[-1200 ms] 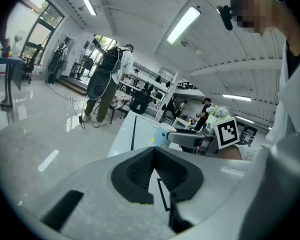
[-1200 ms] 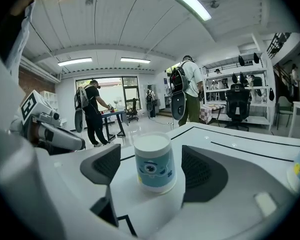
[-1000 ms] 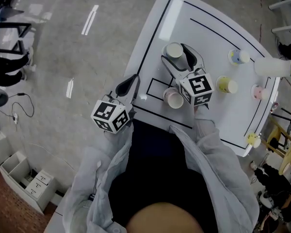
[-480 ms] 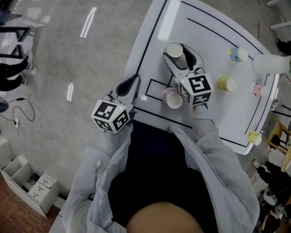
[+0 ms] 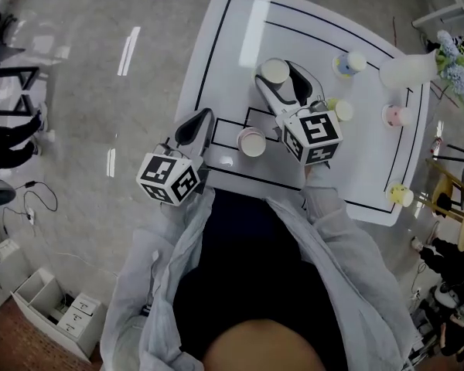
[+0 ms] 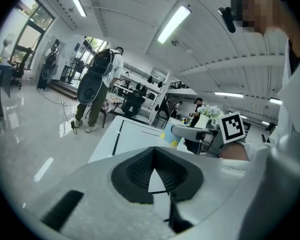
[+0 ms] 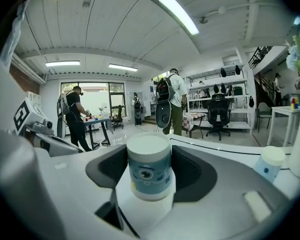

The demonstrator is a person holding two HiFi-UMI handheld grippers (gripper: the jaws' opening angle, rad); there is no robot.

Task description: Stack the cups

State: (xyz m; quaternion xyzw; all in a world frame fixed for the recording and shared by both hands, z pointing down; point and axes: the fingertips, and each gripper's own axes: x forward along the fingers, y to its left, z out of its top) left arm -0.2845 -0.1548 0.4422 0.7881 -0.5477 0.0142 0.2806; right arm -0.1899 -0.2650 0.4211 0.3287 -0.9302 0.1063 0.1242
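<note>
Clamping an upturned blue cup, the right tongs have just been closing; the left tongs stay-free, clenched and empty, at the counter edge.

about six cups, one vase, one table

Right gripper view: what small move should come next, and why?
Probably carry the blue cup over to the pink cup: the right gripper has just been closing its jaws onto it, and the pink cup stands alone nearby.
</note>
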